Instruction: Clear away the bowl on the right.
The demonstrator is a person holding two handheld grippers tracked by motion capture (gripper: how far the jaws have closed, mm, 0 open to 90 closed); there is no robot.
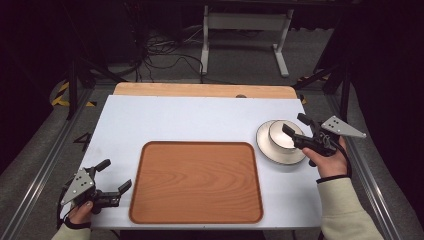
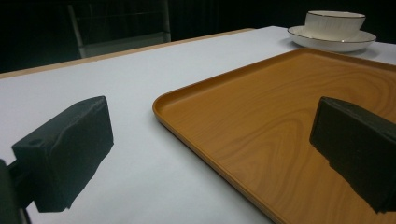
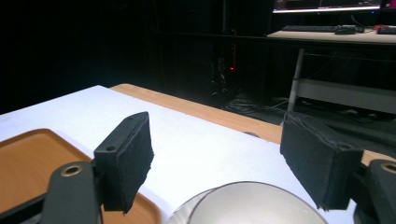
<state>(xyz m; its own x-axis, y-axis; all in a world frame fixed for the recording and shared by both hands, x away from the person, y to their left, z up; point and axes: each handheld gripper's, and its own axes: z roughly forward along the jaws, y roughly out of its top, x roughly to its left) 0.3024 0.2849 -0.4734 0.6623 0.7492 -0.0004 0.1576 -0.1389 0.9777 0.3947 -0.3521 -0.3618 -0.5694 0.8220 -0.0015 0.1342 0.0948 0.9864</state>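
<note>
While the table carries little, I take the wooden tray as my landmark: it lies bare, ready to receive. Right of the tray, just beside its far corner, the bowl sits on its saucer. My right tool hovers over the bowl, jaws spread to straddle the rim. My left tool waits left of the tray, jaws apart, holding nothing. Nothing blocks the path.

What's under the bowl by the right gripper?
The bowl sits on a white saucer, which rests on the white table. The saucer's centre is covered by the bowl.
</note>
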